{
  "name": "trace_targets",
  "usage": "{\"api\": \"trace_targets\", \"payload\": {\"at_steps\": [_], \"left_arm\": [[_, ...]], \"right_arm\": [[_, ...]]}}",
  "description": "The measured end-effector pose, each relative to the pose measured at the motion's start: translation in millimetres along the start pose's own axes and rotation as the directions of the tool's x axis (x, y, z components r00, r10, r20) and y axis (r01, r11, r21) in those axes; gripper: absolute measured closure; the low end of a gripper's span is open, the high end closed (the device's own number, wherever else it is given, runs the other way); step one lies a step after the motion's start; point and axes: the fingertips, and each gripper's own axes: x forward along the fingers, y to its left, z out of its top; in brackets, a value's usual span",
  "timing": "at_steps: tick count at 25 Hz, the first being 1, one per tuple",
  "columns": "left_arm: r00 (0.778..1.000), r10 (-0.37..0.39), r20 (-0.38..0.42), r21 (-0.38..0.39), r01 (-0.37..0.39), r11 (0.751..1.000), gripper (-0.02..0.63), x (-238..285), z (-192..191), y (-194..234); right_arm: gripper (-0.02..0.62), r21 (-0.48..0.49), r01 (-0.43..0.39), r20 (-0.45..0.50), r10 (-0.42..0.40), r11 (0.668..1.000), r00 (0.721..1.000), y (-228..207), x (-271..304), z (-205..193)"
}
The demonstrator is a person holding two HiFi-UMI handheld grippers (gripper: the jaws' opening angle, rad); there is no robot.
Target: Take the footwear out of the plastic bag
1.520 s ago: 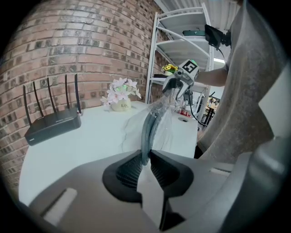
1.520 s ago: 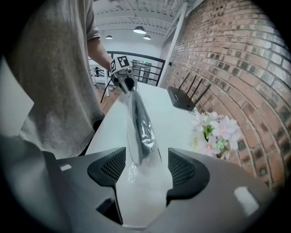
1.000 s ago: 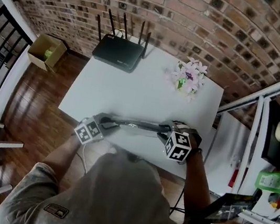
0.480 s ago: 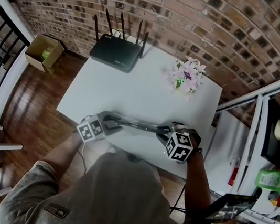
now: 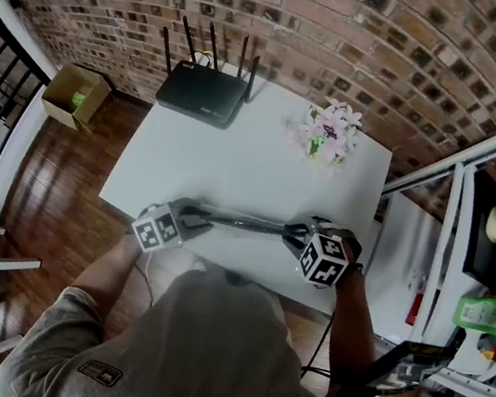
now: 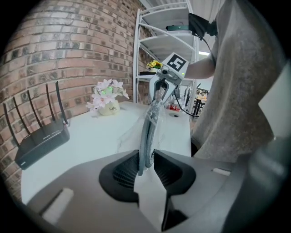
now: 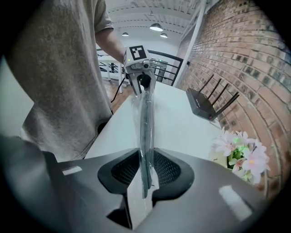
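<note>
A clear plastic bag [image 5: 244,223] with flat dark footwear inside hangs stretched edge-on between my two grippers, just above the white table's [image 5: 235,162] near edge. My left gripper [image 5: 190,221] pinches its left end. In the left gripper view the bag [image 6: 148,132] runs from my jaws [image 6: 145,166] to the right gripper [image 6: 166,82]. My right gripper [image 5: 296,237] pinches the other end; in its own view the bag [image 7: 145,136] sits between its pads [image 7: 145,175], with the left gripper [image 7: 144,82] beyond. Both pairs of jaws have just been closing on the bag.
A black router [image 5: 202,93] with several antennas stands at the table's far left. A small pot of pink flowers [image 5: 326,135] stands at the far right. A cardboard box [image 5: 76,91] lies on the wooden floor to the left, and shelving [image 5: 481,326] stands to the right.
Both grippers stay at about the same places with the bag stretched between them. Only the head view has shifted slightly.
</note>
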Motion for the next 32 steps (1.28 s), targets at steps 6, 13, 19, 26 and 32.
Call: {"api": "trace_targets", "payload": {"at_steps": [6, 13, 19, 26, 32], "left_arm": [[1.000, 0.001, -0.001, -0.009, -0.001, 1.000, 0.505, -16, -11, 4], [1.000, 0.010, -0.005, -0.024, -0.010, 1.000, 0.504, -30, -22, 7], [1.000, 0.005, 0.008, -0.011, -0.005, 1.000, 0.439, -28, -12, 6], [1.000, -0.013, -0.007, 0.051, 0.013, 0.999, 0.465, -13, 3, 1], [1.000, -0.027, -0.010, 0.059, 0.027, 0.998, 0.480, -15, 0, -1]], "right_arm": [[0.508, 0.020, 0.001, 0.001, -0.001, 1.000, 1.000, 2, -4, -4], [0.554, 0.026, 0.009, -0.005, -0.009, 1.000, 1.000, 1, -6, -4], [0.555, 0.018, 0.011, -0.016, -0.010, 1.000, 1.000, 1, -5, -4], [0.555, 0.009, 0.014, -0.031, -0.014, 1.000, 0.999, 2, -6, -3], [0.560, 0.032, 0.021, -0.012, -0.020, 0.999, 1.000, 2, -8, -5]]}}
